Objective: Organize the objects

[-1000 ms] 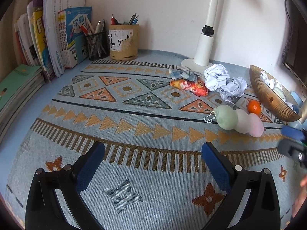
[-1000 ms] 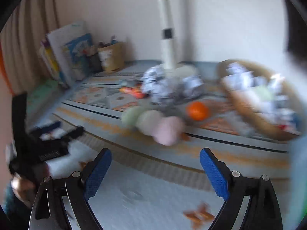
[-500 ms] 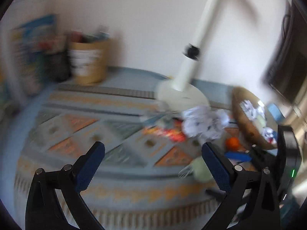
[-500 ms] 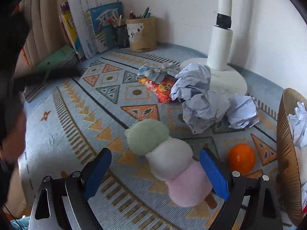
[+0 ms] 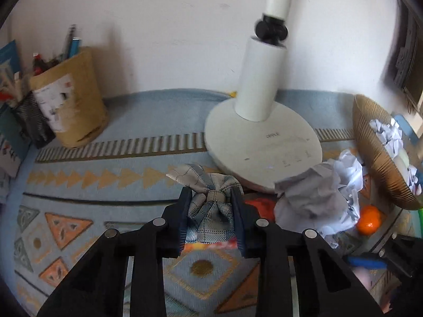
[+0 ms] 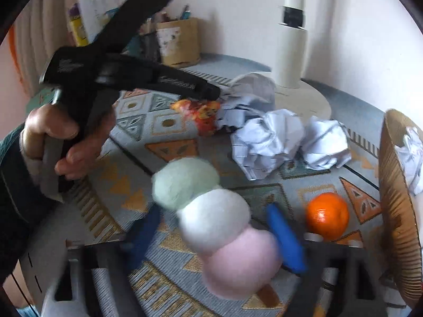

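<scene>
Grippers are seen at work over a patterned blue mat (image 5: 111,121) covering a desk. The left gripper (image 5: 210,218) is clamped on a grey plaid cloth bow (image 5: 208,203), the blue pads pressed against both its sides; the bow is attached to a small orange-and-red printed pouch (image 6: 201,113) lying just in front of the round base of a white lamp (image 5: 261,142). In the right wrist view the same gripper is shown held in a person's hand (image 6: 60,137), its tip lowered onto that pouch. The right gripper (image 6: 214,229) is caught with its jaws closing around a plush toy (image 6: 214,219) made of three soft balls, green, white and pink, in a row; the toy is framed between the blurred blue fingers (image 6: 284,240), though contact of the pads cannot be made out. An orange fruit (image 6: 326,216) is seen just beside the right-hand finger, near a ribbed brown basket (image 6: 396,206) in which crumpled paper is held. More crumpled paper balls (image 6: 269,142) are scattered between the pouch and the basket. A tan pen holder (image 5: 71,100) filled with pens is stood by the wall at the mat's far left corner, with books (image 6: 87,13) stacked beyond it.
</scene>
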`<state>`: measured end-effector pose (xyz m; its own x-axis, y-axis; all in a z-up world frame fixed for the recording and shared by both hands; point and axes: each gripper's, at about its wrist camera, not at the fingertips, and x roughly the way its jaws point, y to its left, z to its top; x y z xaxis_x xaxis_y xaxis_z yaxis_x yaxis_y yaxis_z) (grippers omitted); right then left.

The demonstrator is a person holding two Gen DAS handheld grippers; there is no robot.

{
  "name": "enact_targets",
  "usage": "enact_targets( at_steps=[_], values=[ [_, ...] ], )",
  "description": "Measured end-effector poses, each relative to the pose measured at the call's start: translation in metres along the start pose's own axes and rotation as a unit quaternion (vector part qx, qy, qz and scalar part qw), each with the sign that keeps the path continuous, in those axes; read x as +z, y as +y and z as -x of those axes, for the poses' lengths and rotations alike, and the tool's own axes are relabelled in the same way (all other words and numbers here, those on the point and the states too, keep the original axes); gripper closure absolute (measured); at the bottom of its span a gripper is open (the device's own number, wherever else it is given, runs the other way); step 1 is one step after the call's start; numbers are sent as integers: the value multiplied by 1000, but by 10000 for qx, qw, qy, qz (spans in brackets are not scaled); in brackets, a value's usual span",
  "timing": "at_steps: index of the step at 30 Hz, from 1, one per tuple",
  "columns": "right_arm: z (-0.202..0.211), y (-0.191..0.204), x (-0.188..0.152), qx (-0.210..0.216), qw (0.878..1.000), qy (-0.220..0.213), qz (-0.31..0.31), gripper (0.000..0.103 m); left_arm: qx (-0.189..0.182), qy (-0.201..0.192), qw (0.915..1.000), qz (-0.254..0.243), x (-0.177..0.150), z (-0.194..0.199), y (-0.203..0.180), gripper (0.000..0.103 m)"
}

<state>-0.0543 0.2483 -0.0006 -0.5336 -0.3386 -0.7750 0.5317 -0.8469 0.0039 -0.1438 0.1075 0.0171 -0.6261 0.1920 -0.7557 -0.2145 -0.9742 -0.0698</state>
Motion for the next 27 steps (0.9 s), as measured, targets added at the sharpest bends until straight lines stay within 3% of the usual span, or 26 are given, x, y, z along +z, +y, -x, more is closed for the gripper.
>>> enact_targets(
  at_steps=[5,8,10,14,17,19,21,27],
  values=[
    [19,12,-4,-388,9982,-413,188,53,-70,-375,9970,668,-26,57,26,77],
    [27,2,-10,-226,9985,-5,-493,53,-82,-443,9959,783,-57,92,22,77],
    [37,-4,-24,-430,9934,279,-1028,52,-154,-363,9961,786,-84,107,12,77],
    [64,-14,-57,-873,9824,90,-1648,46,-54,-426,9971,635,-111,110,-9,77],
    [67,-10,-72,-874,9828,42,-1628,34,-306,-505,9953,772,-121,112,-13,77],
    [75,-3,-71,-833,9851,-170,-1496,34,-82,-525,9955,784,-127,109,-13,77],
    [79,3,-68,-876,9860,-317,-1383,22,-65,-534,9953,804,-126,108,-12,77],
    [78,13,-70,-1113,9861,-229,-1216,20,78,-488,9967,640,-129,105,-19,76]
  ],
)
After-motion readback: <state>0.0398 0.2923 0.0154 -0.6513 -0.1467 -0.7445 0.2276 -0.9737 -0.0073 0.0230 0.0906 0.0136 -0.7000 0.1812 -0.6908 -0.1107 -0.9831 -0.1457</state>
